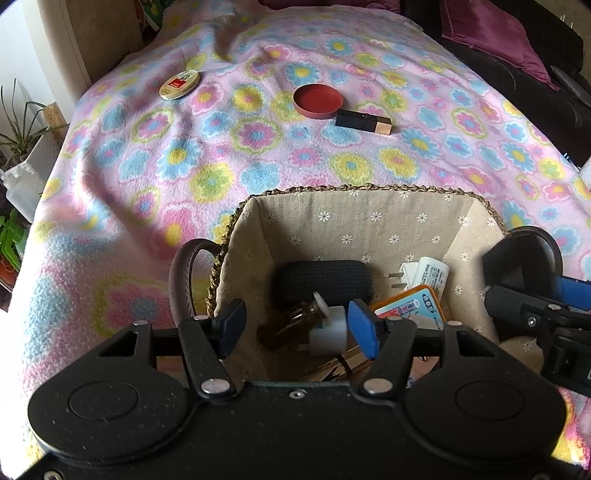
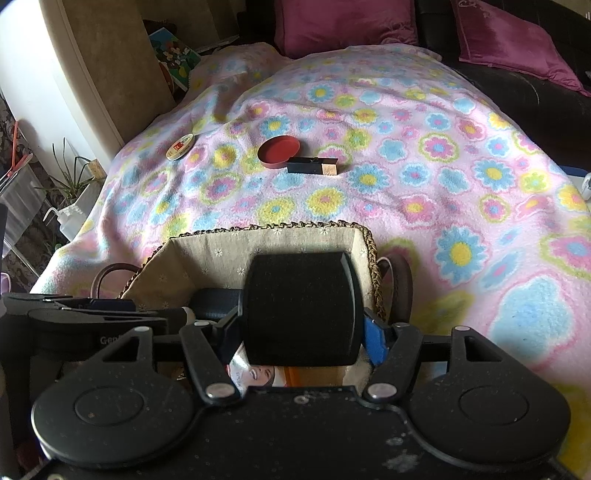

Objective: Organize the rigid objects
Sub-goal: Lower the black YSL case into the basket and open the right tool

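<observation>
two grippers over basket [image 1: 369,192]: right gripper [image 2: 301,332] clasps black case [image 2: 301,306] for deposit; left gripper [image 1: 297,325] fingers wide, empty; lipstick [image 1: 364,122] waits at 12 o'clock.

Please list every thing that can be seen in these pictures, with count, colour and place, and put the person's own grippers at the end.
basket: 1, woven rim, beige flowered lining, near edge of blanket
blanket: 1, pink with coloured flowers, under everything
red lid: 1, red, on blanket beyond basket
lipstick tube: 1, black and gold, lying beside the red lid
round tin: 1, cream with red label, on blanket, far left
dark case: 1, in basket
brown bottle: 1, in basket
white plug: 1, in basket
cushions: 2, purple, behind blanket
plant: 1, green, far left
black compact: 1, over basket, in right gripper
left gripper: open, over basket
right gripper: shut on black compact
</observation>
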